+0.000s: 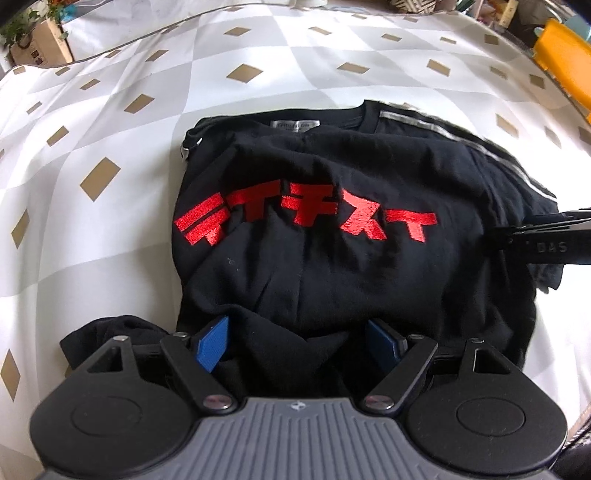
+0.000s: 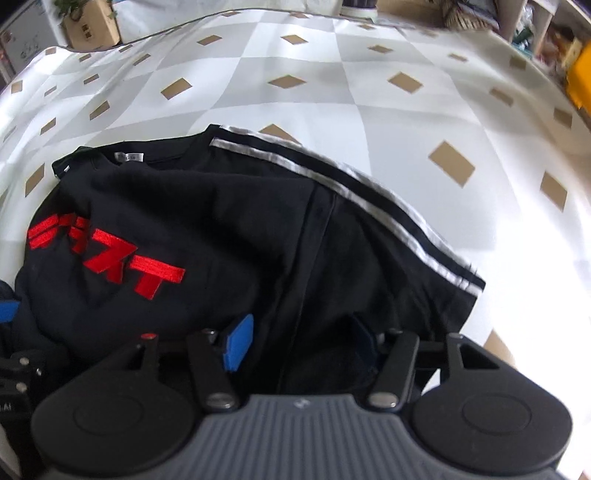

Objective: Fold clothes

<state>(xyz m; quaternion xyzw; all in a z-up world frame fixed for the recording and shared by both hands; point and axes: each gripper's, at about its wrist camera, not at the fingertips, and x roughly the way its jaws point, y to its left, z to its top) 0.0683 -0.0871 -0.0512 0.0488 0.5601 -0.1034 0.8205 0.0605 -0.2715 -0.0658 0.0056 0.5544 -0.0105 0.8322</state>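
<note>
A black T-shirt (image 1: 332,258) lies partly folded on a table covered with a white and grey cloth (image 1: 258,55) patterned with tan diamonds. Red block lettering (image 1: 306,218) runs across the shirt's chest, a small label (image 1: 294,125) sits inside the collar at the far end, and a grey stripe (image 2: 332,184) runs down the sleeve that spreads toward the right.

The shirt's near hem is hard to follow: black on black, it bunches up under both tools, and I cannot trace where one layer ends and the next begins. The label's print is too small to read.

The left gripper (image 1: 297,345) points steeply down over the near edge, its blue pads (image 1: 213,345) spread wide with a hump of fabric rising between them. The pads do not seem to press on it, so it looks released. The right gripper (image 2: 299,345) hangs over the sleeve side, its fingers about half apart with dark cloth between them. The right-hand pad is lost in shadow, so I cannot tell whether it pinches the cloth or merely straddles it. In the left view only a black slice of that tool pokes in from the right edge.

At the table's far edge a cardboard box (image 2: 92,26) with green leaves over it and a yellow bin (image 1: 561,62) are both cut off; their contents are hidden.
</note>
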